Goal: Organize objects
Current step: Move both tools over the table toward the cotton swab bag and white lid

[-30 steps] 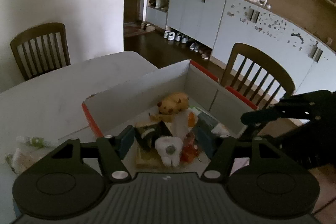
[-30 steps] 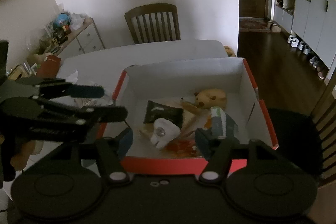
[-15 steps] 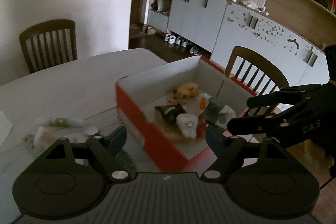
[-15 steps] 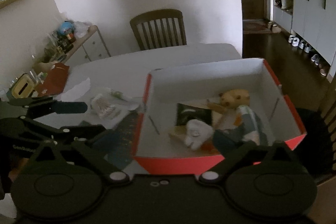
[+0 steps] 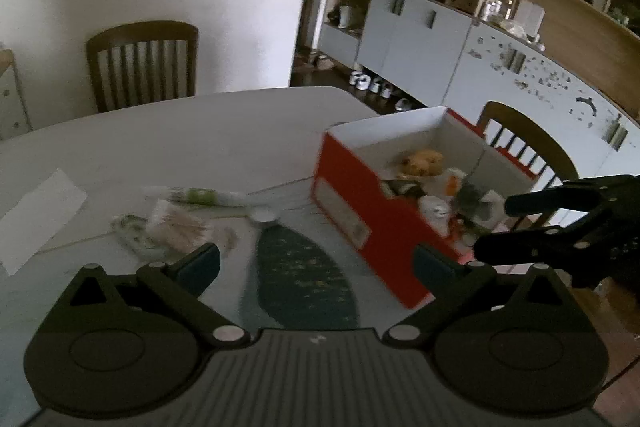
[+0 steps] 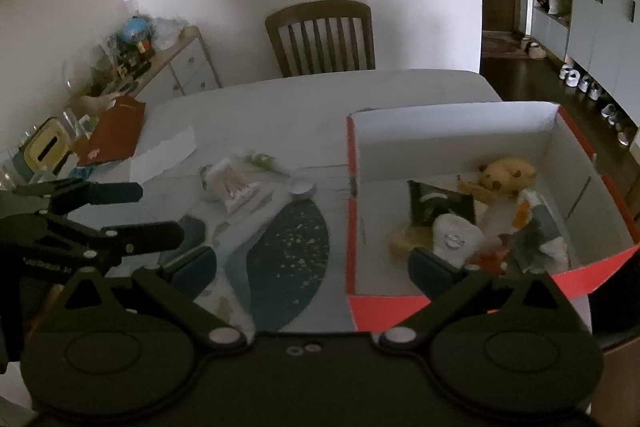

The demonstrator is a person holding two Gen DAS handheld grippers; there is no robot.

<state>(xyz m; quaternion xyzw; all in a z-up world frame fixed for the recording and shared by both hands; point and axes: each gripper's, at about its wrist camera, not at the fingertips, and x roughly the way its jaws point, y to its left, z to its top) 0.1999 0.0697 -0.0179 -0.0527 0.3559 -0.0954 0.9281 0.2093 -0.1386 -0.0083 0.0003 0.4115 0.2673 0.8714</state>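
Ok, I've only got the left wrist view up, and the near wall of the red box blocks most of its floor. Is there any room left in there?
Observer: Yes. From the right wrist, the box floor is bare along its left wall; the yellow bear and the rest are heaped toward the right.
Operator: And what's further left, past my frame?
Observer: A low sideboard with a small globe on top.
Operator: Is the right gripper carrying anything?
Observer: No. Its jaws have just been opening and stand wide, with nothing between them.
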